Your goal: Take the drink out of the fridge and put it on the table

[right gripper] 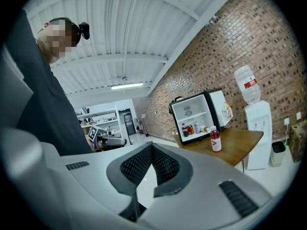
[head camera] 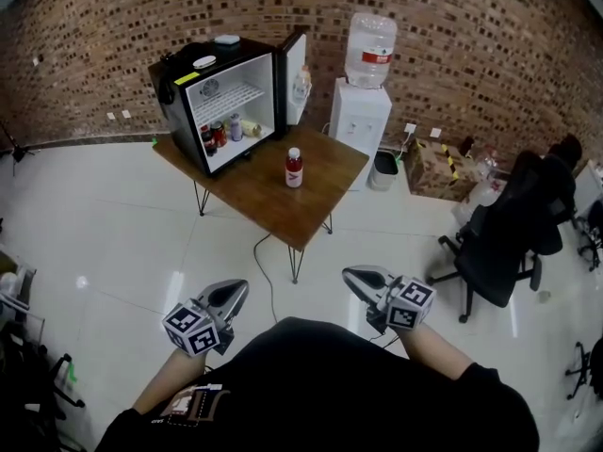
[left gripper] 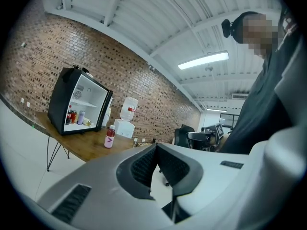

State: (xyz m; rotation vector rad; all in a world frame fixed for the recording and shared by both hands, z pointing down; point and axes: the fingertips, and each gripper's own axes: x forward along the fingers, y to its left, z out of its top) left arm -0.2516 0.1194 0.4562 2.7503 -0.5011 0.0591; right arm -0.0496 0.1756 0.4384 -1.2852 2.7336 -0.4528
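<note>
We held the left gripper (head camera: 239, 290) and the right gripper (head camera: 351, 274) low in the head view, each with its jaws closed together and holding nothing. The drink (head camera: 294, 168) stood well apart from both, in the upper middle of the frame, on the wooden table (head camera: 254, 194), near the front of the open fridge (head camera: 231, 83). It was upright, its long axis vertical and its white cap on top. We saw it left of centre in the left gripper view and right of centre in the right gripper view.
</note>
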